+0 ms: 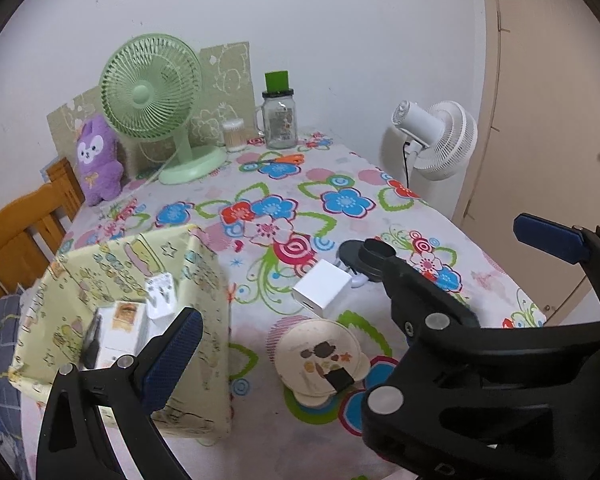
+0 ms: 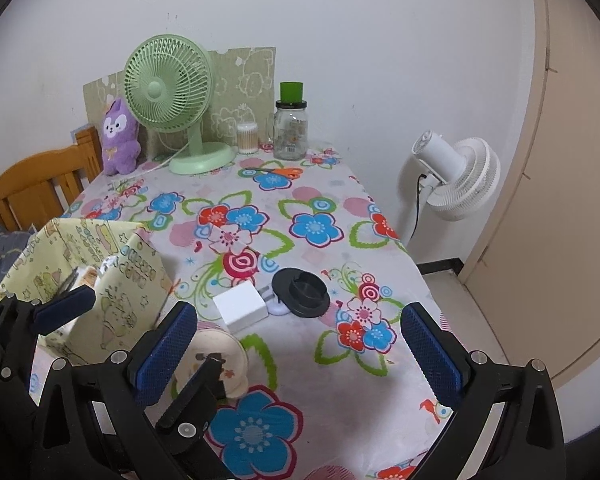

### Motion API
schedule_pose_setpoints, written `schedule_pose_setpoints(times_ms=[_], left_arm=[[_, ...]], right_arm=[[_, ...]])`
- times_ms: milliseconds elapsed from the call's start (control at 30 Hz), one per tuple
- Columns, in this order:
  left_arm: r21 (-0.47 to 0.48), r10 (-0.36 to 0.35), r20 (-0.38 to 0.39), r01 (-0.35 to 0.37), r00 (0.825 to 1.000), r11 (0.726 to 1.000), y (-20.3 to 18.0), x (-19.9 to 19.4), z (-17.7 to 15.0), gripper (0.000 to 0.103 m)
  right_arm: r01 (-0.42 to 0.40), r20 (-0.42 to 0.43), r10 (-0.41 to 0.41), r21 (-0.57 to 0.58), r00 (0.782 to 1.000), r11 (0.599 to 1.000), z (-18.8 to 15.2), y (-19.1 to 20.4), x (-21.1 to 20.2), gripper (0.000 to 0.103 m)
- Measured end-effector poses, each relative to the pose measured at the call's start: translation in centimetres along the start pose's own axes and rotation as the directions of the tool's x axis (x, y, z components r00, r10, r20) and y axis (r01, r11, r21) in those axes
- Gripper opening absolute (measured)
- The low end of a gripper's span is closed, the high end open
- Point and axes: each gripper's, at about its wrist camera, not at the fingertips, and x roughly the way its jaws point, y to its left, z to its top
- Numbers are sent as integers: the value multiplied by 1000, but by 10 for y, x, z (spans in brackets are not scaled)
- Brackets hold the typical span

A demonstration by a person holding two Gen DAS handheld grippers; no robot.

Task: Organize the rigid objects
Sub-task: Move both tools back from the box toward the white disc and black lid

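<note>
**Both grippers open over floral table, nothing held**

On the table point(image 2: 320, 360) with the flowered cloth, loose rigid items sit in a cluster near the front-middle: white charger cube point(image 2: 241, 307), black round lid-like disc point(image 2: 301, 292) just right of it, and a small white plug piece point(image 2: 278, 307) wedged between the two, touching or nearly so. Closer to the front edge lies a cream bear-shaped item point(image 1: 320, 360), flat, with a dark patch on top; partly hidden by a gripper in the right wrist view.

Left side of table: yellow patterned box point(image 1: 204, 320), open top. Inside it, a white adapter point(image 1: 161, 294) and a white carton with an orange picture point(image 1: 123, 330); a dark thin object beside them, can't tell what.

Left gripper point(image 2: 126, 306): jaws spread wide, nothing between the blue pads, held low near the box's front corner. Only one of its fingers shows clearly in its own camera, so the point sits in the other view.

Right gripper point(image 2: 300, 354): jaws wide apart, empty, hovering above the cloth just in front of the cube and disc, not touching either.

Back of table: green desk fan point(image 2: 168, 92), purple plush toy point(image 2: 118, 138), cotton swab tub point(image 2: 247, 138), glass jar with green cap point(image 2: 291, 130), orange-handled scissors point(image 2: 280, 172) lying flat. White standing fan point(image 2: 456, 178) off the table to the right, wooden chair point(image 2: 40, 184) at the left.
</note>
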Motion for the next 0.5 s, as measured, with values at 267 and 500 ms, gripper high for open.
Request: schedule_pose_setpoints(times_ms=[267,500], left_arm=[[-1,-16,3,16,1000,1000,-13,11,-9,103],[-12,23,45,-22,999,1000,-24,18,-18,103]], right_arm=[[-15,-25,15,-7,1000,1000,-10,-10,16,103],[-24,-22,23,-15,999,1000,-19,-16,30,103]])
